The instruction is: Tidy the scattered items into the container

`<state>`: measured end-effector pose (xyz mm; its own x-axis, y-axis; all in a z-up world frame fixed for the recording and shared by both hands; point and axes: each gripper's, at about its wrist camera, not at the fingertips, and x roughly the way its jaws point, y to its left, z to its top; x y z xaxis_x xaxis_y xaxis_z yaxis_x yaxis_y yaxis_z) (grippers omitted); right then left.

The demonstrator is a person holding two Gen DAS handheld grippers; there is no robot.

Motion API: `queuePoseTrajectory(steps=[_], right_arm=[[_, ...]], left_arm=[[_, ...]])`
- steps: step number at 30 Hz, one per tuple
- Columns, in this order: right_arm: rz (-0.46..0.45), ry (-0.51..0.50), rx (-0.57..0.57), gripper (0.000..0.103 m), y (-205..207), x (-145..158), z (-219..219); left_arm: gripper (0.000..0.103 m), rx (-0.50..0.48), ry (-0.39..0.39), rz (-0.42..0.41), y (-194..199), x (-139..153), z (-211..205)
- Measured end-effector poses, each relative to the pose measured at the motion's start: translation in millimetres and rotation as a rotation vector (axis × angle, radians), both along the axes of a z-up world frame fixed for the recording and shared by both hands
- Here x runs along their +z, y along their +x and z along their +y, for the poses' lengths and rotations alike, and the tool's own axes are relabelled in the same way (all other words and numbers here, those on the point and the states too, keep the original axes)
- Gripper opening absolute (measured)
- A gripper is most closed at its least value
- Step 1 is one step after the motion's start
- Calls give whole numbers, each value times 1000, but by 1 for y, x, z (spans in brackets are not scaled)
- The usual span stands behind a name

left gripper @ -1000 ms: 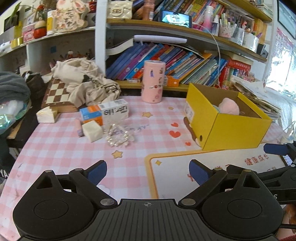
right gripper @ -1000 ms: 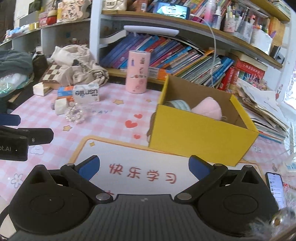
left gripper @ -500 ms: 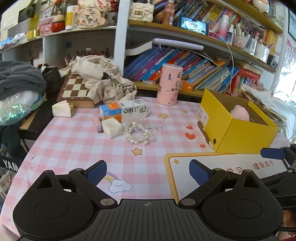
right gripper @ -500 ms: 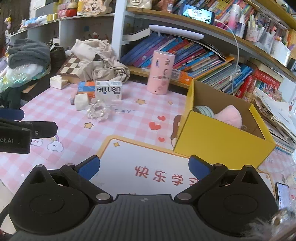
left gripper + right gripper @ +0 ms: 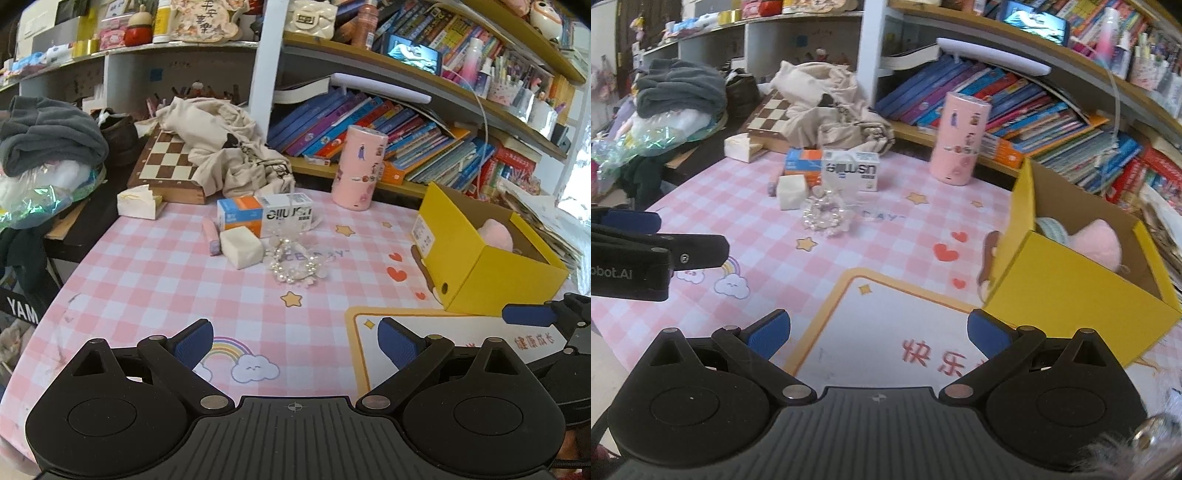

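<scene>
With the yellow cardboard box (image 5: 487,258) as the marker, the loose items all lie to its left on the pink checked counter (image 5: 155,280). Farthest from the box are a small pink stick (image 5: 211,236) and a white foam-like block (image 5: 242,246). Next come an orange-and-white carton (image 5: 264,213) behind the block, and a cluster of pearly beads (image 5: 295,264) nearest the box. A pink fluffy item (image 5: 495,233) already sits inside the box.

The left gripper (image 5: 295,341) hovers empty over the counter's near edge with its jaws spread wide, well short of the cluster. The right gripper (image 5: 879,328) is likewise spread and empty, low over the white mat just left of the box.

The next pick is probably the beads or the block, both being closest to the box. For the beads, the gripper should come down from above and close across the bunched middle — a sideways sweep would likely drag strands apart. The block looks soft, so a light squeeze should do. Lift clear of the box's near wall before releasing.

The right view alone shows a pale roll (image 5: 1051,229) inside the box beside the fluffy item — the box wall hides it in the left view. The left view shows the stick's full length, which the block mostly covers in the right view.
</scene>
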<state>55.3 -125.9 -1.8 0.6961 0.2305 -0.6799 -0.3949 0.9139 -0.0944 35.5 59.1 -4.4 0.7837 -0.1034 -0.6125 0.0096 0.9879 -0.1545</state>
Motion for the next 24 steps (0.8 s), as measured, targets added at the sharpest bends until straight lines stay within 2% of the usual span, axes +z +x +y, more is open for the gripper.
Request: queuePoseTrajectory(steps=[7,10,14,19,24], right_arm=[[22,18,66,99,23,-4,7],[50,23,75,87,38,-10,8],[79,32,76,83,59,-17,10],[95,43,123,78,79,-25,18],[83,42,208,78,98,-32,36]], left_arm=[[98,37,-3,10,20,-2,9],[98,45,0,22,28,-5,11],[98,63,10,36,38,-10,14],[97,93,16,56,54,-18,20],[97,120,23,66,74,-23,29]])
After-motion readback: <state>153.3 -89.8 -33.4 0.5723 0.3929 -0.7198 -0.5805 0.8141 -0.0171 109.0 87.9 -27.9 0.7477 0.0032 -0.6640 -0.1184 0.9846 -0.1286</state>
